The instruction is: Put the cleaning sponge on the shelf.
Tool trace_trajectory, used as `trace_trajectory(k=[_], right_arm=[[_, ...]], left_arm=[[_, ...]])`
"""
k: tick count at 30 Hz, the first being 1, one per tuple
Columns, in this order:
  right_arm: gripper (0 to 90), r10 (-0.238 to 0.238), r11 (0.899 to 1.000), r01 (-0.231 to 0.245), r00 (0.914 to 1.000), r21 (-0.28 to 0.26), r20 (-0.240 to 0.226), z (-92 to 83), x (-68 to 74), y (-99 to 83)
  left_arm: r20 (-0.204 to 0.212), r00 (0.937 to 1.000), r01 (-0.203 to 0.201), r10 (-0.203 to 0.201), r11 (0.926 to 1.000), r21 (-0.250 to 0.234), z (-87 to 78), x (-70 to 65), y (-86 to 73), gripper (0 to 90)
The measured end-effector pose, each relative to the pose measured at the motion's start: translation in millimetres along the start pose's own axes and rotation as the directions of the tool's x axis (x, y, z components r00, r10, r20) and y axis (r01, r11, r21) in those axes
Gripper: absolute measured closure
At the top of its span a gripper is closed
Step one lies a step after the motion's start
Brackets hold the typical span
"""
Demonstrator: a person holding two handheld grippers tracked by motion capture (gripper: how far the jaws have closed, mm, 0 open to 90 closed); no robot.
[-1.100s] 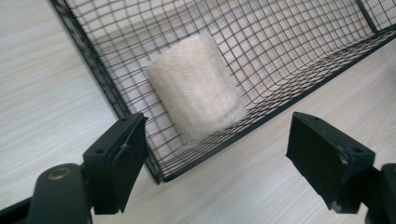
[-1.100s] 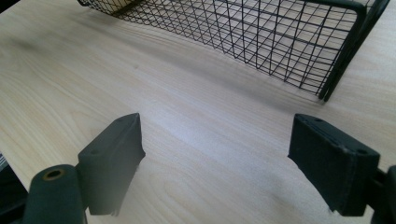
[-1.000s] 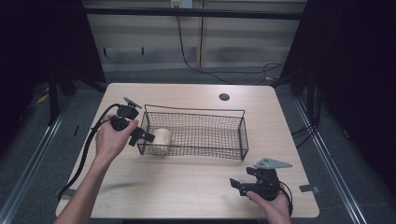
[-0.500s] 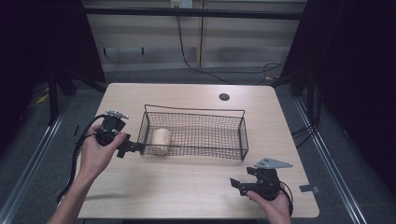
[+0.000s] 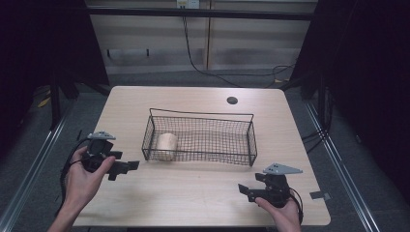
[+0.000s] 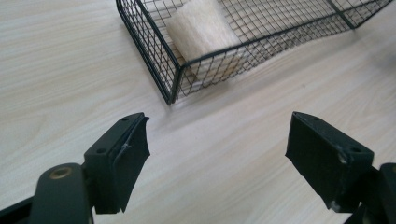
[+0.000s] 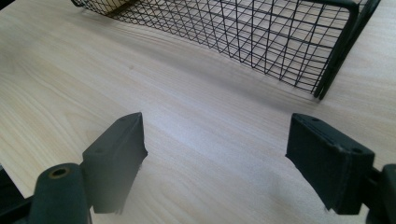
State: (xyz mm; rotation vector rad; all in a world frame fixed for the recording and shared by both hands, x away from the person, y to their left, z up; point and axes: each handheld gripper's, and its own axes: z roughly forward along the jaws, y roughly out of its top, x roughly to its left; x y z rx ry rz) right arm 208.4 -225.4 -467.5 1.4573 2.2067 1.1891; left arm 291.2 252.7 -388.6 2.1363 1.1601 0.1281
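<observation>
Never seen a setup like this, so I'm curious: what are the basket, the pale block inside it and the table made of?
The basket looks like thin metal wire with a black coating: an open grid on a thicker rim. The pale block seems a sponge or foam, given its coarse, porous, matte face. The table shows light wood grain, probably a smooth laminate.

A light wooden table [image 5: 203,193] with a dark round hole [image 5: 232,100] near its far edge stands on grey floor [image 5: 29,145]. Behind it runs a pale panelled wall [image 5: 241,48] (a black cable [image 5: 193,53] hangs down it), with dark surroundings on both sides.
</observation>
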Motion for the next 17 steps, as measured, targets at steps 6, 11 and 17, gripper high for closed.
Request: trace_trajectory(k=[6, 11, 17], right_arm=[[19.9, 0.002, 1.000, -0.002, 1.0000, 0.002, 0.004, 0.1, 0.3, -0.4], [19.8, 0.000, 1.000, 0.000, 1.0000, 0.004, 0.009, 0.7, 0.0, -0.7], [18.4, 0.000, 1.000, 0.000, 0.9995, 0.010, 0.030, 1.6, -2.1, -1.0]], left_arm=[[-0.014, 0.9999, -0.004, 0.004, 0.9995, 0.031, -4.6, -0.7, -28.6, 19.9], [-0.010, 0.9997, 0.021, -0.021, 0.9998, -0.001, -1.8, -3.5, -51.8, 19.8], [-0.006, 1.0000, 0.007, -0.007, 0.9999, -0.011, 12.6, -2.1, -72.8, 19.8]])
